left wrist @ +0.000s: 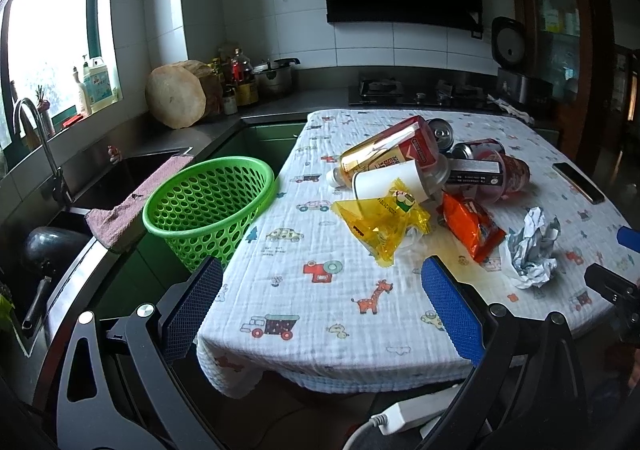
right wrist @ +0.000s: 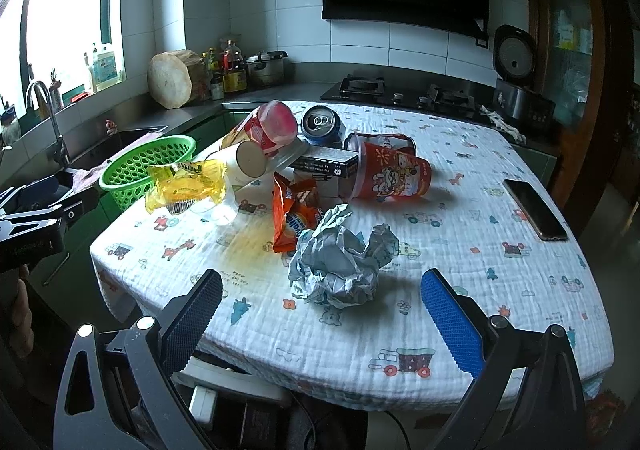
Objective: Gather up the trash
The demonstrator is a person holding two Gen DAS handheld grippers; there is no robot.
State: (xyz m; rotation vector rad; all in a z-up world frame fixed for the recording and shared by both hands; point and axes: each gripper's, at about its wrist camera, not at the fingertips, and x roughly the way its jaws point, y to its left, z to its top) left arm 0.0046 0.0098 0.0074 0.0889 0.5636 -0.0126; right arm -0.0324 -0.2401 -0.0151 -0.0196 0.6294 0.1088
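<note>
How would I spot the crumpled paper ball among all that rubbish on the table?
Start at the table with the cartoon-print cloth and find the heap of cans, cups and wrappers in its middle. Come toward the near edge: the crumpled paper ball lies alone just in front of the orange snack wrapper. It is the only grey-white, scrunched thing; its neighbours are all brightly coloured.
</note>
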